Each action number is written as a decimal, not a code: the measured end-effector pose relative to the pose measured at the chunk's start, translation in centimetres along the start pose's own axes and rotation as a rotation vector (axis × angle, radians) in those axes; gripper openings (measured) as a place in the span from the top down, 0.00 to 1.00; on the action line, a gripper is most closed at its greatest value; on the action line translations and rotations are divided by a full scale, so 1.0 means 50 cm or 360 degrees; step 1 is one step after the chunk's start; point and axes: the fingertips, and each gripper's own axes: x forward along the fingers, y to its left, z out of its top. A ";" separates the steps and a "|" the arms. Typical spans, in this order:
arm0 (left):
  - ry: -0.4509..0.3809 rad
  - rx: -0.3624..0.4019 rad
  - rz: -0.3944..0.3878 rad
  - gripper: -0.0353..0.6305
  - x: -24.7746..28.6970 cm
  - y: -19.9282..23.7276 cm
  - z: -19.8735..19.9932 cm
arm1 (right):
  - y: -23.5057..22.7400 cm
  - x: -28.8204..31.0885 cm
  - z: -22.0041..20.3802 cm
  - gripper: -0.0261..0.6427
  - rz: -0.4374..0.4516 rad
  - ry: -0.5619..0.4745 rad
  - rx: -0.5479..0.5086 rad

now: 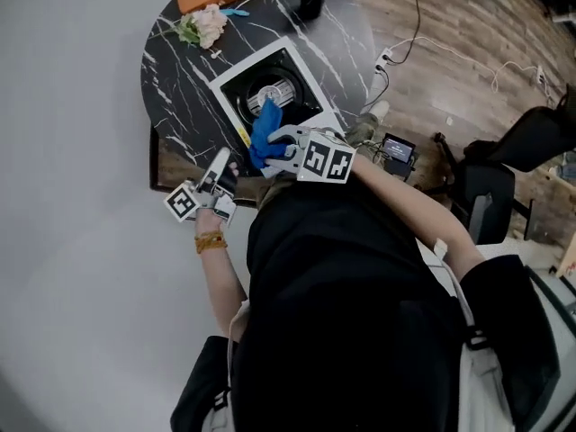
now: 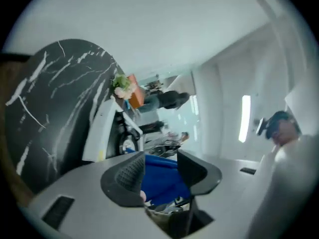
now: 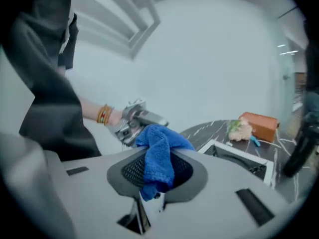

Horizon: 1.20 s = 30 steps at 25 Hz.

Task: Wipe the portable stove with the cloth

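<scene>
Right tongs [image 3: 158,172] are clenched on the blue cloth [image 3: 159,153]. It is a bunched fold, with one end drooping below the pads and a lump sticking out in front. From the head view the cloth hangs over the near side of the portable stove [image 1: 236,84]. From the right gripper view it looks lifted clear of the stove, not pressed to it.

Left tongs [image 2: 160,169] are released, with the pads apart. The cloth shows blue through the gap, but I see nothing pressing on it. That hand is off at the near edge of the round black surface [image 1: 175,88], so nothing is steadying the stove.

- **Stove sliding:** I reckon a firm wipe could shove the stove across that smooth marble, because no hand is bracing it.
- **Cloth snagging:** The loose tail could catch on the burner ring in the middle and drag the cloth out of a grip that only holds a fold.
- **Wide sweep:** A long stroke towards the far side risks nudging the flowers [image 1: 205,25], which lie near the stove's far corner.
</scene>
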 end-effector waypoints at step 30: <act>0.0858 0.1282 0.1065 0.84 0.202 0.230 -0.029 | -0.092 -0.095 -0.110 0.83 -0.0484 0.0256 0.0093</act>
